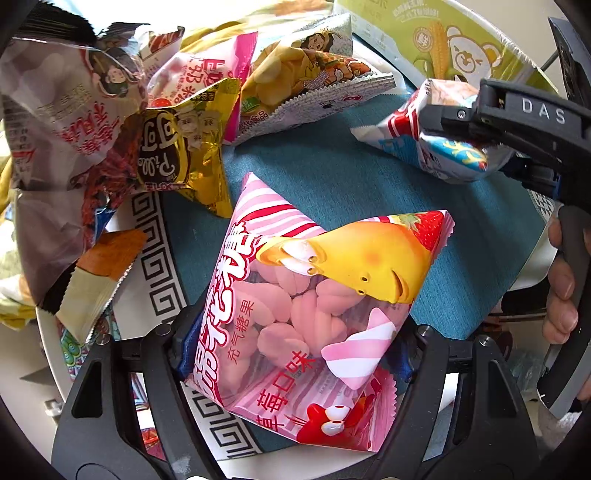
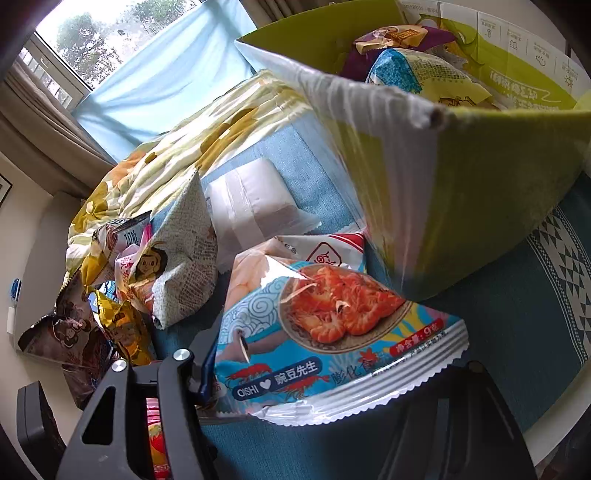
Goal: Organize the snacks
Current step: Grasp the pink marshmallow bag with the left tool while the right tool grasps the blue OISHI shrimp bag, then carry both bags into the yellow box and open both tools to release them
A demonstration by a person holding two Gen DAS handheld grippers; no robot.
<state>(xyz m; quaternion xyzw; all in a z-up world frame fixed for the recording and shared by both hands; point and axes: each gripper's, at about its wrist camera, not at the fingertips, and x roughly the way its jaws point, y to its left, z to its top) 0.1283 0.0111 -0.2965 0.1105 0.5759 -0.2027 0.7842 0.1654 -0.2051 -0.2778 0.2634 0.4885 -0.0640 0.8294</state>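
A pink strawberry marshmallow bag sits between the fingers of my left gripper, which is shut on its lower part above the blue cloth. At the upper right of the left wrist view, my right gripper pinches a blue shrimp cracker bag. In the right wrist view that shrimp cracker bag fills the space between the fingers of my right gripper, crumpled against the left finger. A green carton with several snack packs inside stands just behind it.
A pile of snack bags lies at the left, among them a gold bag and a newsprint-patterned bag. The green carton stands at the back right. A white packet lies on the cloth. A hand grips the right tool's handle.
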